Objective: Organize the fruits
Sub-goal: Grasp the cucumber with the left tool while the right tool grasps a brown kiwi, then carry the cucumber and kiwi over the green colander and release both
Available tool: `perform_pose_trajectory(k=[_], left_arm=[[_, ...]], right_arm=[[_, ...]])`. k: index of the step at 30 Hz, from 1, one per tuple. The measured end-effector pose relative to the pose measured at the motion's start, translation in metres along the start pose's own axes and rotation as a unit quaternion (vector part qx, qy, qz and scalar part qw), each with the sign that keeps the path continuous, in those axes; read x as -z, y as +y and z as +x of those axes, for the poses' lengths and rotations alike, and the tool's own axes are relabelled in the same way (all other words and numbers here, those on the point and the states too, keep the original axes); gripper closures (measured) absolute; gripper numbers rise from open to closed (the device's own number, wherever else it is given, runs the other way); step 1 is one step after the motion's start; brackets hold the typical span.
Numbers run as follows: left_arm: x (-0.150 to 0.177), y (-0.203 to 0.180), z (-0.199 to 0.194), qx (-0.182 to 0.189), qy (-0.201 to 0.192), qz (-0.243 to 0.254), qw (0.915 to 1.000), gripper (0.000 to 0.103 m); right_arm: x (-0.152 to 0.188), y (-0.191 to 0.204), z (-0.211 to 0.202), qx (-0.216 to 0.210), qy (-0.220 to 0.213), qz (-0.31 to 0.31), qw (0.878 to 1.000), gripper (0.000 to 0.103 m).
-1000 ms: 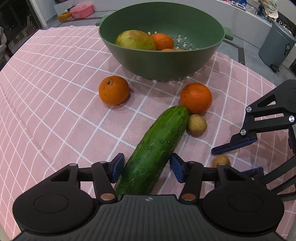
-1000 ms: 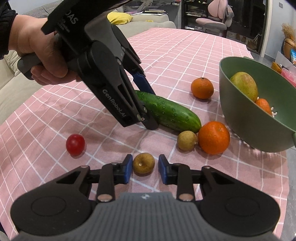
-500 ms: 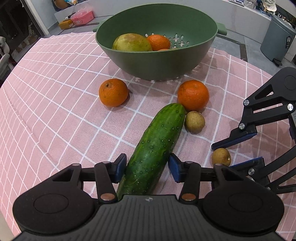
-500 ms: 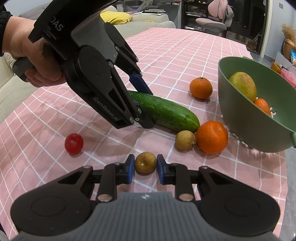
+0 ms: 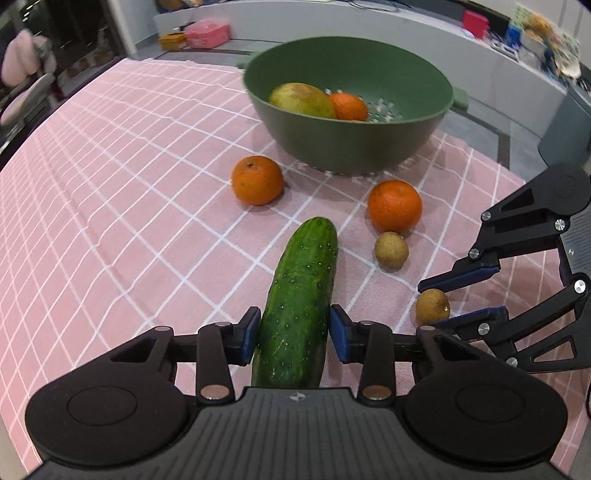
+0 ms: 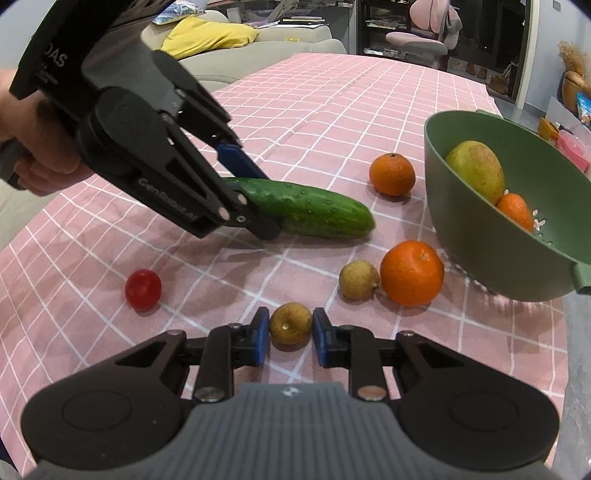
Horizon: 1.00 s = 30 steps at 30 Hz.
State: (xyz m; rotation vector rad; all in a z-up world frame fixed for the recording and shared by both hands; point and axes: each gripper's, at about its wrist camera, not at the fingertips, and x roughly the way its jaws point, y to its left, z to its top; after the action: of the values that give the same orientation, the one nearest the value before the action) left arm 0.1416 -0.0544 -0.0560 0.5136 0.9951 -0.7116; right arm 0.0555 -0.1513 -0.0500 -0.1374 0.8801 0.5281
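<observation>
Now left gripper jaws closing around cucumber, right gripper clamped on small brown fruit.

Background's a pink checked tablecloth, a pink office chair behind it, plus a sofa with a yellow cushion.

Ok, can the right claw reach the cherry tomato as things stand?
Probably not yet: the right claw is shut on a small brown fruit. The cherry tomato itself lies unobstructed on the cloth.
</observation>
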Motion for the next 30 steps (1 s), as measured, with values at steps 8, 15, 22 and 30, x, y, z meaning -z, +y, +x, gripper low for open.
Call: perform_pose_trajectory(k=[8, 15, 22, 30], left_arm=[[0.012, 0.012, -0.02, 0.012, -0.026, -0.081, 0.9963, 0.06], [0.018, 0.021, -0.037, 0.022, -0.043, -0.125, 0.991, 0.06], [0.014, 0.029, -0.058, 0.023, -0.068, -0.148, 0.9864, 0.06], [-0.014, 0.039, -0.083, 0.019, -0.108, -0.162, 0.9807, 0.06]], right_arm=[[-0.002, -0.002, -0.005, 0.002, -0.007, 0.002, 1.0, 0.082], [-0.008, -0.003, -0.013, 0.001, -0.019, 0.003, 1.0, 0.082], [-0.017, -0.008, -0.025, 0.006, -0.039, 0.008, 0.999, 0.082], [-0.038, -0.026, -0.048, 0.023, -0.079, 0.026, 0.996, 0.082]])
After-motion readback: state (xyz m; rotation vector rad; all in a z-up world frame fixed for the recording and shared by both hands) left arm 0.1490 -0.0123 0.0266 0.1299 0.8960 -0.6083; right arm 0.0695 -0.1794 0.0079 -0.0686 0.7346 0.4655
